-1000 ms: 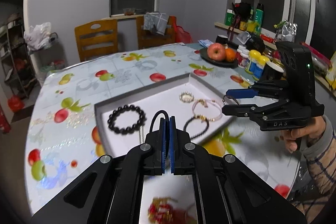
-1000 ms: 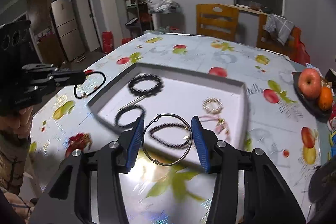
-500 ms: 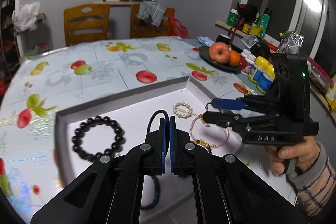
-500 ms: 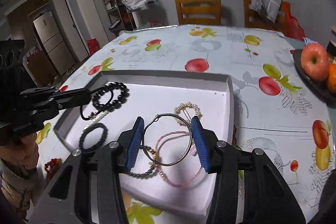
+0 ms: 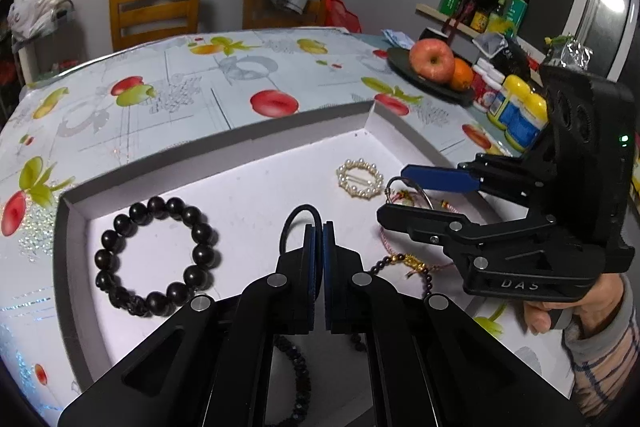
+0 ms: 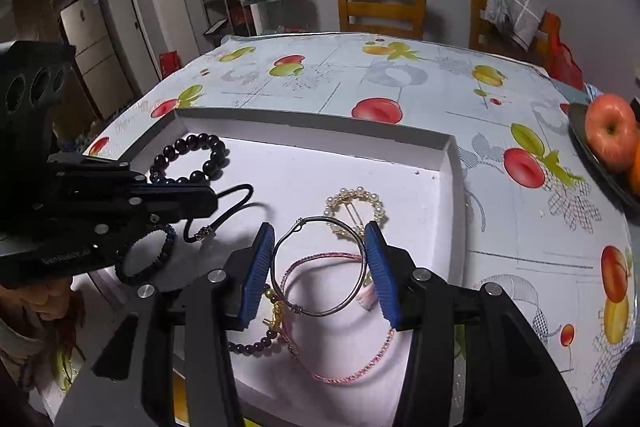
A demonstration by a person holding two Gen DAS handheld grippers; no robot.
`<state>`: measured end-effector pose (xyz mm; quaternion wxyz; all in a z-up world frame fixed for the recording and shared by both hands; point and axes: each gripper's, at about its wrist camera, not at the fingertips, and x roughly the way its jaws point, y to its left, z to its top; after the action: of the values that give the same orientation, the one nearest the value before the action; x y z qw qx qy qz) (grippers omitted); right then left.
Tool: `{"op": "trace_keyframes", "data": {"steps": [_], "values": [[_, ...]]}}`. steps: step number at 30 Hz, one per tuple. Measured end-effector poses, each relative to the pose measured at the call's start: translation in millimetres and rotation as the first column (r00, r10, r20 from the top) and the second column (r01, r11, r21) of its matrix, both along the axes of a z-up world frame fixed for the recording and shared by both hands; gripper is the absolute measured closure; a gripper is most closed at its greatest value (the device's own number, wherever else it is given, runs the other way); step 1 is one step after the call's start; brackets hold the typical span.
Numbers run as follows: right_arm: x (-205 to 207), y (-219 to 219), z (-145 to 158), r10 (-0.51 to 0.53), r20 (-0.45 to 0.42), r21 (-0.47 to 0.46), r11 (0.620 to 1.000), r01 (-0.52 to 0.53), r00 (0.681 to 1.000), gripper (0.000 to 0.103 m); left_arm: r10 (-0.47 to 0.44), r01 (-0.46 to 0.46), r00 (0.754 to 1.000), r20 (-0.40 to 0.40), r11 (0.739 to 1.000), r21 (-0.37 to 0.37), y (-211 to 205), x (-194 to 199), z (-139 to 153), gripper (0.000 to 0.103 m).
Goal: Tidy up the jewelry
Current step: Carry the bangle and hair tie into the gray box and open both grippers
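Note:
A white tray [image 5: 240, 143] [image 6: 320, 119] with a grey rim lies on the fruit-print tablecloth. My left gripper [image 5: 318, 227] [image 6: 212, 201] is shut on a black cord bracelet [image 5: 298, 213] [image 6: 238, 201], and hangs low over the tray's middle. My right gripper [image 6: 320, 263] [image 5: 394, 193] is shut on a thin silver hoop bangle [image 6: 362, 251] [image 5: 416, 187] that spans its blue pads, above the tray's right part. In the tray lie a black bead bracelet [image 5: 200, 231] [image 6: 218, 149], a pearl ring clip [image 5: 344, 171] [image 6: 352, 191], a pink bracelet [image 6: 348, 375] and a dark beaded bracelet with a gold charm [image 5: 412, 261] [image 6: 256, 347].
A dark small-bead bracelet [image 6: 168, 235] [image 5: 300, 379] lies at the tray's near left corner. A plate with an apple [image 5: 432, 61] [image 6: 608, 131] and an orange sits at the table's right. Yellow-lidded jars [image 5: 520, 111] stand behind it. Wooden chairs [image 5: 156, 7] line the far side.
Both grippers have come forward and down over the tray, each keeping its bracelet. The tray now fills more of both views.

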<state>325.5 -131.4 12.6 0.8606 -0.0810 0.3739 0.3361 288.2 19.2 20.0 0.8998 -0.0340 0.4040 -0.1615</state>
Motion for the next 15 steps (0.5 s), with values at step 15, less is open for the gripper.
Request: {"op": "trace_keyframes", "data": {"steps": [15], "values": [[5.3,1.0,-4.9,-0.003,-0.001,0.000,1.000,0.003,1.000,0.049,0.005,-0.005,1.000,0.000,0.999,-0.037,4.1,-4.2,-1.0,0.059]]}}
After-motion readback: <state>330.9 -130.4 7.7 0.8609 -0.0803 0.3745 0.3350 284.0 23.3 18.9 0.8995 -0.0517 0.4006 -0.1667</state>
